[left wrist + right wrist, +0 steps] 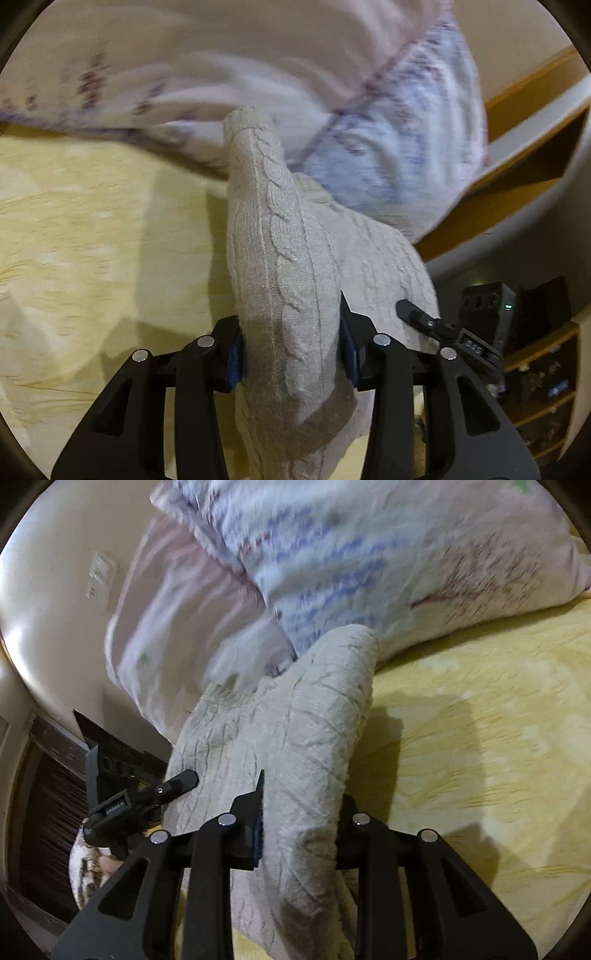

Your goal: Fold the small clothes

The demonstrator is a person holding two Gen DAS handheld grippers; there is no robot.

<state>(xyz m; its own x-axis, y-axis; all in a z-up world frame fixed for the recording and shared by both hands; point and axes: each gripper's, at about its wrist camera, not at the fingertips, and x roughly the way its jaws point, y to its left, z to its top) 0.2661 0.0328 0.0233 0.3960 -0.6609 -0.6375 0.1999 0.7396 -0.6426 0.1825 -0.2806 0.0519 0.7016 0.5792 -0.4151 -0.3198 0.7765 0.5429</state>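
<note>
Both grippers have hold of the same garment, a beige cable-knit sweater (284,258) held up off the bed. The left gripper (291,347) has its jaws pinching a thick fold of the knit, the blue pads pressed into the cloth on either side, and the fabric rises away from it in a tall ridge with a braided cable running along its length. In the right wrist view the sweater (295,738) is bunched the same way — the right gripper (299,827) clamps a doubled-over wad of it, the cloth spilling over the right-hand finger so that finger is mostly hidden. Each camera catches the other tool off to the side: the right gripper's black fingertip (413,312) lies against the knit at the right of the left view, and the left gripper's fingertip (177,781) touches the knit at the left of the right view. Below the sweater lies a yellow bedspread (74,229), wrinkled, with the garment's shadow on it. Behind, at the far side of the bed, sits a pale pillow (369,554) with blue and purple print — blurred in both views. A wooden shelf (546,373) stands at the near right in the left view.
</note>
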